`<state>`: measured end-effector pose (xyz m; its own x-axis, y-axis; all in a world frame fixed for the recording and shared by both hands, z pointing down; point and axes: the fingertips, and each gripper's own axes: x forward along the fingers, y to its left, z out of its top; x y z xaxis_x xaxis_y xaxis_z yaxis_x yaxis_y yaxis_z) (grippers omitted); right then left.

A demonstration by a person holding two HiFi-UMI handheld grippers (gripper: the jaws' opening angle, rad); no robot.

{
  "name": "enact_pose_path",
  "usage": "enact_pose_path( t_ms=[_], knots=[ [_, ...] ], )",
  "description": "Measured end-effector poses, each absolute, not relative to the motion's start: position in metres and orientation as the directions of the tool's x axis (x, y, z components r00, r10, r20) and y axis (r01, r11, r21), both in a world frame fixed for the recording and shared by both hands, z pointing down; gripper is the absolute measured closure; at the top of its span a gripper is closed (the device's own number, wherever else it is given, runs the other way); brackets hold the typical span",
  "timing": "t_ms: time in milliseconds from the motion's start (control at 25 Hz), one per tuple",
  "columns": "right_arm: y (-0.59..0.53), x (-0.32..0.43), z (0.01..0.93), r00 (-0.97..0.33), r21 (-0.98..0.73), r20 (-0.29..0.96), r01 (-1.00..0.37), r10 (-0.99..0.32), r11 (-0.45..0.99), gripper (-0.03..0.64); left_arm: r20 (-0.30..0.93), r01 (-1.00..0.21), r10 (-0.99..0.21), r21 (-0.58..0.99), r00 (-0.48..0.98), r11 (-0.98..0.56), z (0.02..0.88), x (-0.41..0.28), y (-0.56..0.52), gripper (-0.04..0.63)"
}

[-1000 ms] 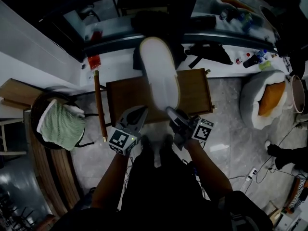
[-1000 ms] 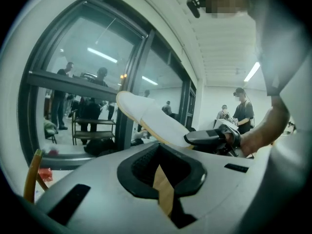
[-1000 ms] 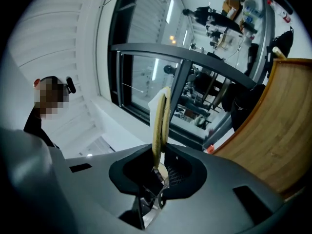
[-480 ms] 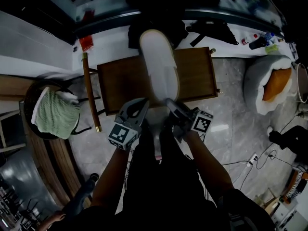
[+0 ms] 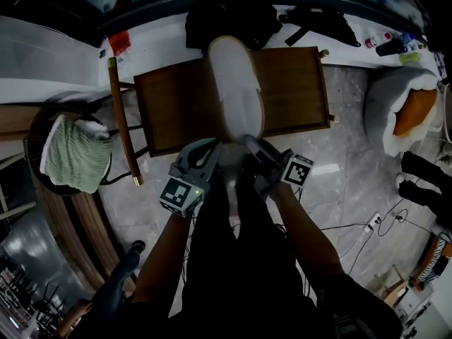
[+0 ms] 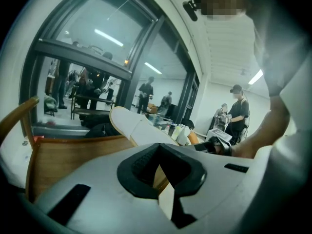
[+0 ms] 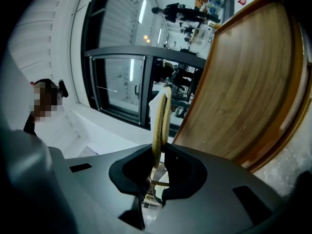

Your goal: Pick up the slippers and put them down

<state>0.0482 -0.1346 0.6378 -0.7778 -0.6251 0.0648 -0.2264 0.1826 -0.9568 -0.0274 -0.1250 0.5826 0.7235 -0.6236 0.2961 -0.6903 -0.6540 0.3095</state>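
Note:
A white slipper, pale sole up, hangs over a wooden chair seat. Both grippers grip it at its near end. My left gripper is shut on the slipper's left edge; in the left gripper view the cream sole runs forward from the jaws. My right gripper is shut on the right edge. In the right gripper view two thin cream edges stand upright side by side between the jaws, so there may be a pair pressed together.
A wooden rail runs along the seat's left side. A basket with a green cloth stands at the left. A white pet bed with an orange cushion lies at the right. A black bag lies beyond the chair, and cables cross the floor.
Both grippers have sunk with the slipper toward the wooden seat. The grip on the slipper is the same.

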Motion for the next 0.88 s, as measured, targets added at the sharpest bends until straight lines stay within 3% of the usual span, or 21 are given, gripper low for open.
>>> enact_pose_path(
  t_ms=[880],
  knots=[
    [-0.108, 0.049, 0.708, -0.78, -0.971, 0.162, -0.236, -0.604, 0.045, 0.546, 0.33, -0.688, -0.604, 0.36, 0.726, -0.63, 0.631, -0.018, -0.114, 0.589]
  ],
)
